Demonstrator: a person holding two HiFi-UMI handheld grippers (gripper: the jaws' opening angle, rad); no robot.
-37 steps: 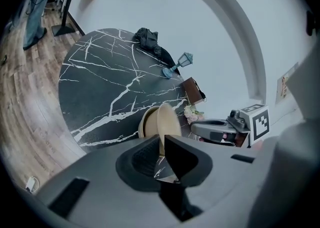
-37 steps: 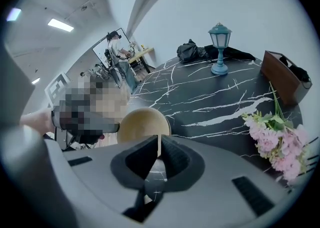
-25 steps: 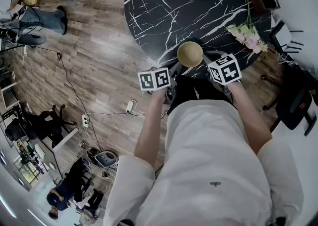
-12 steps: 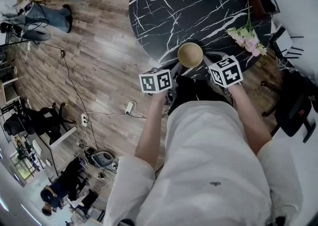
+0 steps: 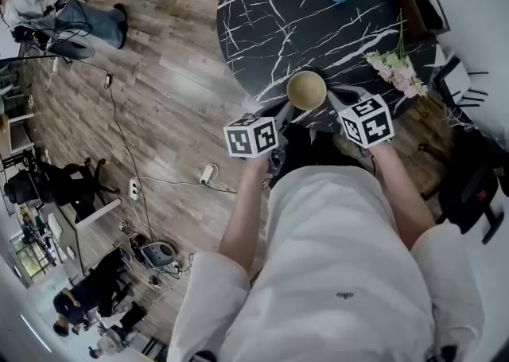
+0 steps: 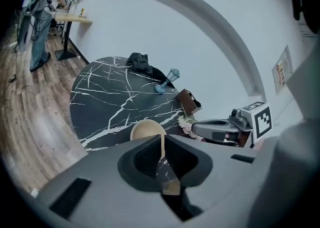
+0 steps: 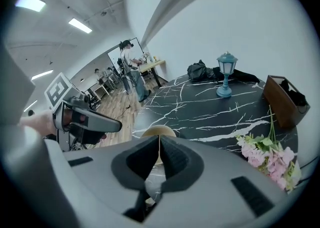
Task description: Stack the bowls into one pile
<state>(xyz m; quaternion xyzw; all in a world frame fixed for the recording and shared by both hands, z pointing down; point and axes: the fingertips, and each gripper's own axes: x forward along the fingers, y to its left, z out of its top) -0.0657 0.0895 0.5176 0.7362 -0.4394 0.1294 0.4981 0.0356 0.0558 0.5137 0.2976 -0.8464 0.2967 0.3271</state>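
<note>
Head view: one tan bowl (image 5: 306, 90) sits at the 6 o'clock edge of the black marble surface (image 5: 270, 26), right in front of the person. The left hand-held gripper (image 5: 285, 108) is at the bowl's 7 o'clock and the right hand-held gripper (image 5: 332, 95) at its 5 o'clock, both close by.

Left gripper view: jaws pretty much together, just a slit, nothing pinched. The bowl is just past the tips.

Right gripper view: same deal. Jaws have just been closing, nothing between them, bowl dead ahead.

No other bowl shows, so the pile looks either done or not started. Any next pick needs those jaws opened first.
</note>
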